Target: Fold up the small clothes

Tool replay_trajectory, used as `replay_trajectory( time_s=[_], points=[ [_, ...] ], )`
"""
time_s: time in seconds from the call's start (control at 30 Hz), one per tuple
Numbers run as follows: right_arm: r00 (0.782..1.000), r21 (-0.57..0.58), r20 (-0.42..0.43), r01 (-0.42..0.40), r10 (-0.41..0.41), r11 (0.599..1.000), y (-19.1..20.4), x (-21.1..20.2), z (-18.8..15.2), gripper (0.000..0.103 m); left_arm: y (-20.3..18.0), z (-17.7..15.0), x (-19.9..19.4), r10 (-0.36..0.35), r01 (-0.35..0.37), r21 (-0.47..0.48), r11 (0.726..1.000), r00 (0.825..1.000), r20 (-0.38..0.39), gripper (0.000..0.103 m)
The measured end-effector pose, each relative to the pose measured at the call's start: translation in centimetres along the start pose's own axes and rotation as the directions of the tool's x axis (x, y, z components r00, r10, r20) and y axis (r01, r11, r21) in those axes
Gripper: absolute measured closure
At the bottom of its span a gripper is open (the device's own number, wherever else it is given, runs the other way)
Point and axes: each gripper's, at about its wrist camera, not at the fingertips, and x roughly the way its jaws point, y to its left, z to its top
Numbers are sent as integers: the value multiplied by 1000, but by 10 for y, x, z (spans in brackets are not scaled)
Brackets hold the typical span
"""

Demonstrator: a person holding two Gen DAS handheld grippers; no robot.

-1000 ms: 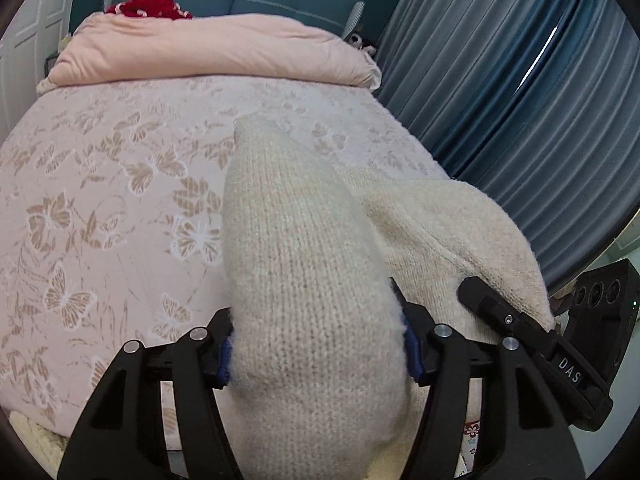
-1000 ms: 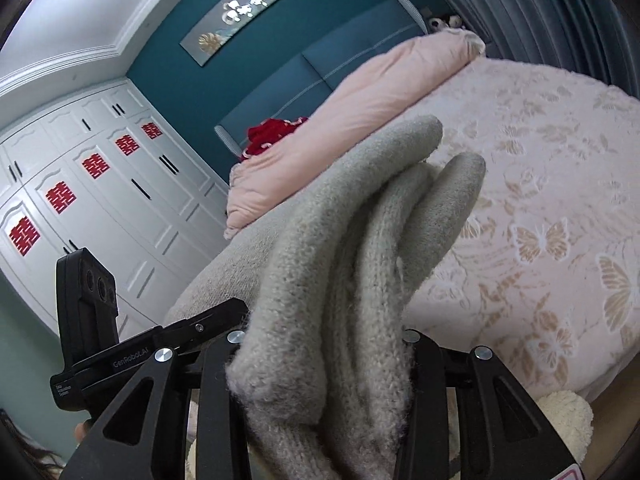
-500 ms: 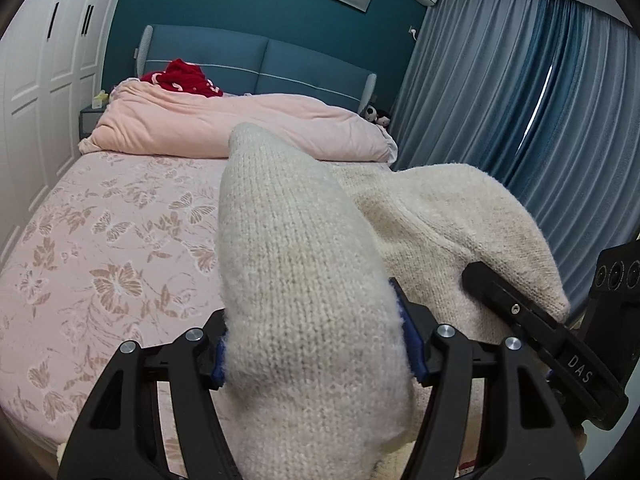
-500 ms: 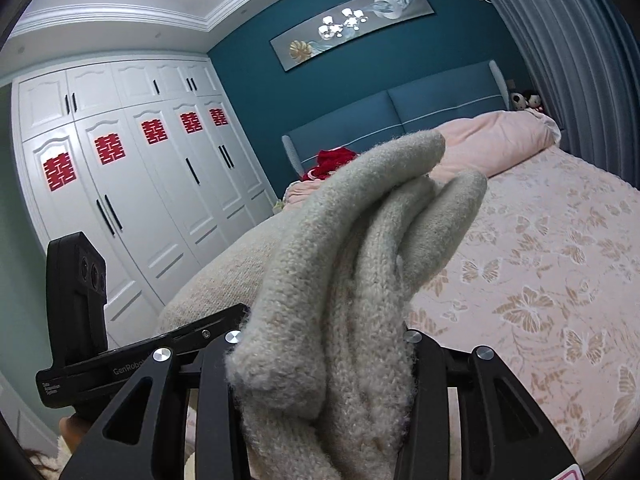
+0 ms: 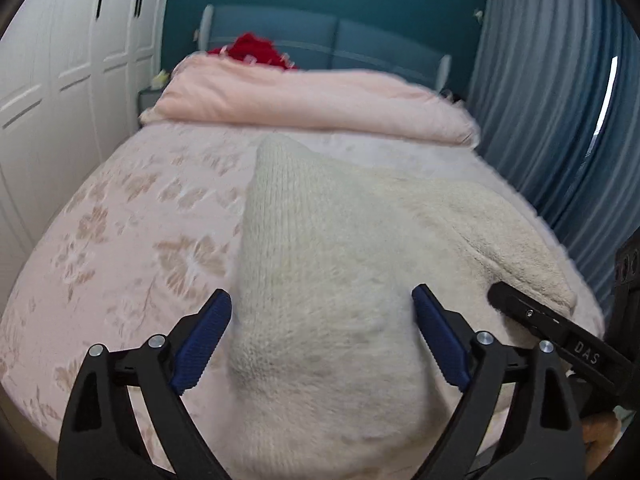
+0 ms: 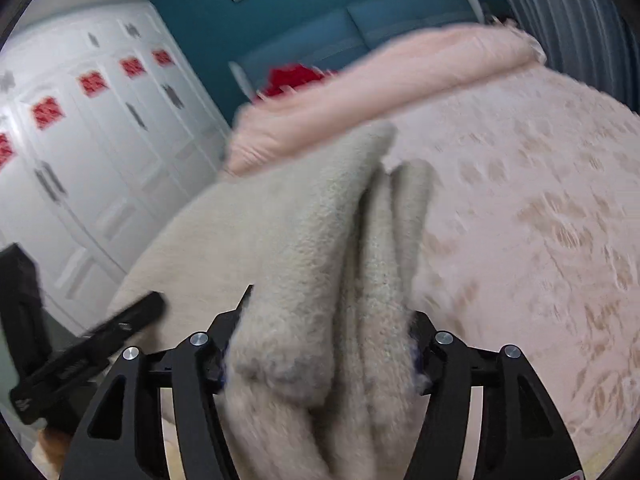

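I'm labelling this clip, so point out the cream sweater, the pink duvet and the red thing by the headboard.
cream sweater (image 5: 320, 280), left wrist view, knit bulge between the fingers.
pink duvet (image 5: 304, 100), left wrist view, middle of its top.
red item (image 5: 252, 50), left wrist view, its centre.

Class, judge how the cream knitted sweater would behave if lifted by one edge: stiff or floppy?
Probably floppy: the cream knitted sweater bunches into soft folds in the right claw. Likely grippy, since its surface looks fuzzy.

Both views motion-blurred; knit garment (image 6: 320, 280) hides right gripper (image 6: 320, 360) pads, its lower part cut off.
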Motion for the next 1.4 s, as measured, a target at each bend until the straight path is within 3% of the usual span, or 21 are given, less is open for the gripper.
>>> replay_trajectory(
  time_s=[0.03,0.07,0.1,0.17,0.23,0.43,0.57,0.63,0.73,0.9,1.03,1.1,1.13,1.2,1.27,1.4],
  points=[
    [992,45,-103,82,-77,996,-19,25,-17,61,10,-21,24,58,-59,-8,998,994,-96,20],
    [983,91,-156,116,-101,989,-34,34,-34,70,21,-41,40,84,-89,-20,996,979,-185,31],
    [984,139,-161,104,-82,985,-45,32,-47,69,30,-58,44,81,-91,-37,995,971,-225,32],
    [991,180,-129,65,-42,982,-56,17,-66,68,42,-79,35,79,-97,-73,993,973,-217,29],
    [990,149,-130,67,-48,987,-54,7,-71,68,44,-88,23,82,-101,-92,991,977,-195,24],
    [996,52,-85,24,-20,998,-22,-10,-61,68,21,-82,9,124,-132,-43,990,979,-159,16],
    [991,-4,-131,22,-22,1000,-8,8,-63,69,9,-76,10,130,-133,-6,991,978,-164,13],
    [981,-24,-183,55,-58,998,-9,24,-69,77,6,-76,9,133,-136,-10,991,977,-164,12],
    [960,-30,-244,135,-138,990,-26,51,-72,103,5,-79,11,135,-140,-13,990,974,-180,11],
    [944,12,-310,126,-116,992,-46,74,-60,103,2,-84,13,157,-158,9,987,969,-192,11],
    [932,-110,-311,161,-187,981,-32,81,-65,103,1,-90,19,177,-178,16,984,959,-220,10],
    [936,-140,-274,187,-219,972,-20,66,-66,100,0,-94,21,185,-184,26,983,955,-233,10],
    [945,-149,-238,193,-225,970,-14,54,-69,92,0,-97,20,194,-192,34,981,953,-233,9],
    [960,-164,-164,200,-227,966,-5,28,-78,75,-3,-104,19,224,-214,66,975,952,-209,9],
    [964,-165,-95,232,-250,959,-2,6,-89,43,-8,-112,19,239,-223,104,969,953,-184,8],
    [950,-108,1,309,-311,945,-8,-24,-110,30,-16,-127,22,220,-203,100,974,956,-196,8]
  ],
)
